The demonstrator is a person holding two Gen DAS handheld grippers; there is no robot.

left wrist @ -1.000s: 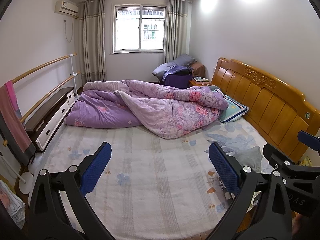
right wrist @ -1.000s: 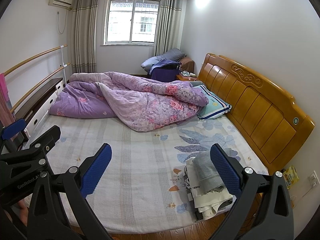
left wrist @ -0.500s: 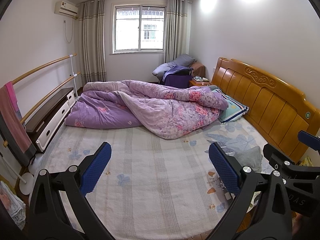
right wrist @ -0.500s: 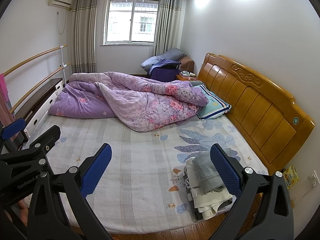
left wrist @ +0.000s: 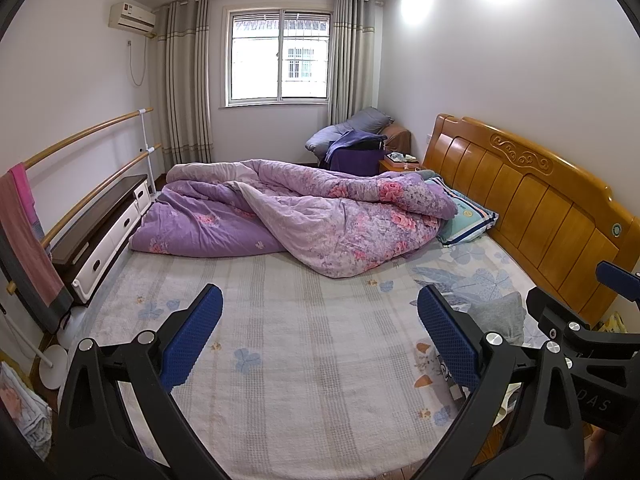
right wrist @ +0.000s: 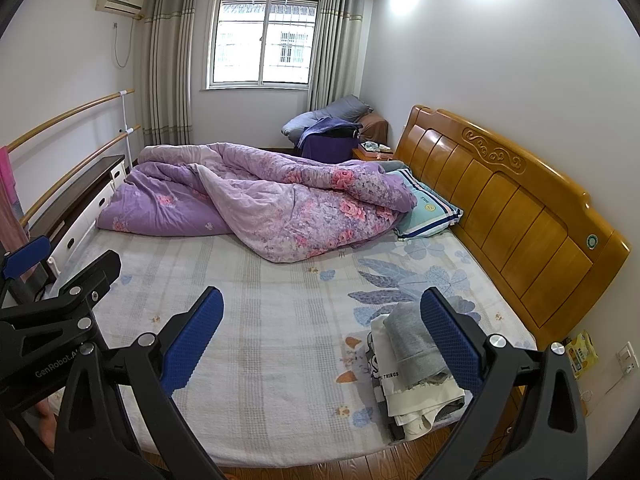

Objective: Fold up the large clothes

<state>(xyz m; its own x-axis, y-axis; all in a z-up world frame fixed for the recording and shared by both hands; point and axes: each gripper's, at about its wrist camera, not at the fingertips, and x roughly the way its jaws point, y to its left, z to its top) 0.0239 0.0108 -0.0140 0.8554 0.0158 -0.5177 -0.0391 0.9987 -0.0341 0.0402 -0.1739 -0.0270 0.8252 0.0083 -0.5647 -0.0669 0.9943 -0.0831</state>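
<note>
A stack of folded clothes (right wrist: 412, 364), grey on top and white beneath, lies at the near right corner of the bed (right wrist: 280, 340). In the left wrist view only its grey top (left wrist: 500, 316) shows behind the right finger. My left gripper (left wrist: 320, 336) is open and empty above the near bed edge. My right gripper (right wrist: 320, 336) is open and empty, its right finger (right wrist: 452, 344) in front of the stack. Each gripper shows at the edge of the other's view.
A crumpled purple floral quilt (right wrist: 260, 204) covers the far half of the bed. A striped pillow (right wrist: 428, 212) lies by the wooden headboard (right wrist: 512, 208). A low cabinet (left wrist: 100, 232) and wooden rails with a hanging towel (left wrist: 28, 240) stand on the left.
</note>
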